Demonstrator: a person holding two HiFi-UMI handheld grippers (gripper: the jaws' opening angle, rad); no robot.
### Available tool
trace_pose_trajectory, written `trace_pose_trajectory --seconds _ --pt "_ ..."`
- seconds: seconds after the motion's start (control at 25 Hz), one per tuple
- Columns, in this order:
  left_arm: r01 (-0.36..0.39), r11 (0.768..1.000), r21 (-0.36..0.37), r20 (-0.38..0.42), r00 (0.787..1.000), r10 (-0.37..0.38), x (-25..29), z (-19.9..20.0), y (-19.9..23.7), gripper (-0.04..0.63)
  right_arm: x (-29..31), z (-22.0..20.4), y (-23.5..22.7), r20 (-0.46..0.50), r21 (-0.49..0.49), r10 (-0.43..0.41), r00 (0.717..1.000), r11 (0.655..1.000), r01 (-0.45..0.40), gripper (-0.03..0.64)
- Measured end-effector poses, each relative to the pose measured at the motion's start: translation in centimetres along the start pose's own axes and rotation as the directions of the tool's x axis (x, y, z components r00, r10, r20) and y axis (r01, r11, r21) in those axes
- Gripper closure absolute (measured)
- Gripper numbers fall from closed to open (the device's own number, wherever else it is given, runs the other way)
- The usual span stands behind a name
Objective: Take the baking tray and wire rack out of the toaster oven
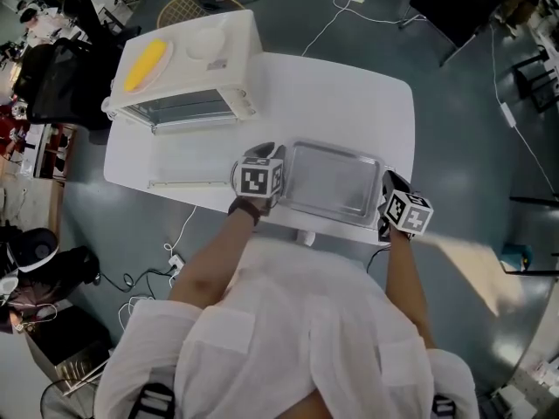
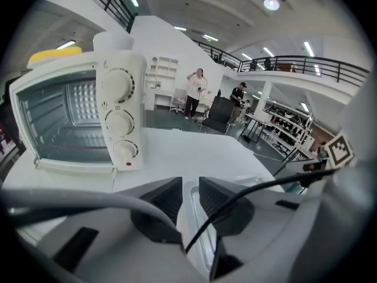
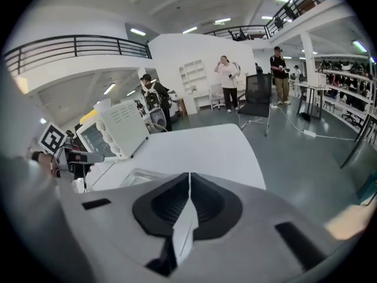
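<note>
The silver baking tray [image 1: 332,182] lies at the near edge of the white table [image 1: 349,103], between my two grippers. My left gripper [image 1: 262,177] is at the tray's left rim. Its jaws stand apart, and the tray's rim [image 2: 194,202] shows in the gap with table visible beside it. My right gripper [image 1: 390,201] is at the tray's right end, shut on a thin sliver of the tray's rim [image 3: 187,217]. The tray's hollow [image 3: 136,177] shows to its left. A thin pale frame [image 1: 183,183] lies by the table's front left edge. I cannot tell whether it is the wire rack.
The white toaster oven [image 1: 188,68] stands at the table's far left, a yellow thing [image 1: 144,64] on top, its three knobs [image 2: 118,119] facing me. Cables [image 1: 332,16] trail over the floor behind the table. People stand far off in the hall [image 3: 227,81].
</note>
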State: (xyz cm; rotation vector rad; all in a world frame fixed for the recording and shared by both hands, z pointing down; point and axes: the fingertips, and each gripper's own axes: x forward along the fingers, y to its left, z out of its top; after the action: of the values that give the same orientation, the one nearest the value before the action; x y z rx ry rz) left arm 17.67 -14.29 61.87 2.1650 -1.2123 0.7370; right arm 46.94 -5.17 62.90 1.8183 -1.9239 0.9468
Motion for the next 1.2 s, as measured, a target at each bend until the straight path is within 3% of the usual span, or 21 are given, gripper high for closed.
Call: trace_pose_trajectory --seconds 0.24,0.4,0.64,0.8,0.96,1.12,1.2 --pt "-0.022 0.999 0.048 0.18 0.984 0.013 -2.7 4.7 0.3 0.551 -2.7 5.6 1.0 0.212 -0.043 0.048 0.976 0.998 -0.04 0.612" --pt "-0.025 0.997 0.066 0.325 0.946 0.002 -5.1 7.7 0.0 0.563 -4.7 8.4 1.2 0.323 -0.077 0.07 0.944 0.996 -0.047 0.612" --pt "-0.003 0.995 0.096 0.519 0.853 -0.048 -9.6 11.5 -0.2 0.568 -8.4 12.4 2.8 0.498 -0.153 0.135 0.857 0.986 -0.066 0.612" --pt "-0.036 0.992 0.119 0.608 0.793 -0.044 -12.8 13.2 -0.2 0.568 -10.4 14.8 3.9 0.562 -0.184 0.159 0.812 0.981 -0.065 0.612" --pt "-0.086 0.987 0.137 0.683 0.73 -0.031 -16.3 15.3 0.1 0.568 -12.1 16.8 5.2 0.592 -0.239 0.172 0.787 0.971 -0.032 0.614" --pt "-0.121 0.981 0.154 0.762 0.647 -0.04 -19.4 17.9 -0.1 0.568 -13.3 18.1 5.5 0.62 -0.24 0.181 0.764 0.97 -0.036 0.615" --pt "-0.126 0.979 0.161 0.783 0.62 -0.05 -20.4 18.9 -0.5 0.566 -13.6 18.3 5.8 0.622 -0.25 0.189 0.76 0.968 -0.036 0.615"
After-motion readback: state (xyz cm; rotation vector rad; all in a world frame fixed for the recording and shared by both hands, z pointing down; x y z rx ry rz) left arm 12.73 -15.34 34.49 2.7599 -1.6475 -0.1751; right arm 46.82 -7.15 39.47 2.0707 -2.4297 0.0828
